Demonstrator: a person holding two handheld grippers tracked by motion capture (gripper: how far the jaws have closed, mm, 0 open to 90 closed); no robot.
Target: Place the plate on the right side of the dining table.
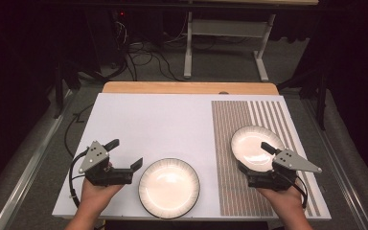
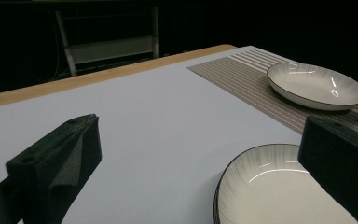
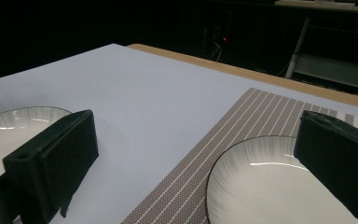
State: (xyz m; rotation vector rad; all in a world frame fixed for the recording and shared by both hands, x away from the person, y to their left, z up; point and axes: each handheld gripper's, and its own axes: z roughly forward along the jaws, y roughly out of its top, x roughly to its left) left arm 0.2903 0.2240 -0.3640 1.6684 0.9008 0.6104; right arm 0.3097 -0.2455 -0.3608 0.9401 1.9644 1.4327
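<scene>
done: one plate (image 1: 252, 147) set on striped mat (image 1: 230, 191) | left: near-edge plate (image 1: 169, 187) on bare surface (image 1: 148, 120) | left gripper (image 1: 124, 154) released | right gripper (image 1: 254, 158) released

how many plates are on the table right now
2. One plate lies on the bare white board beside the left gripper; the other plate sits on the striped placemat by the right gripper.
</scene>
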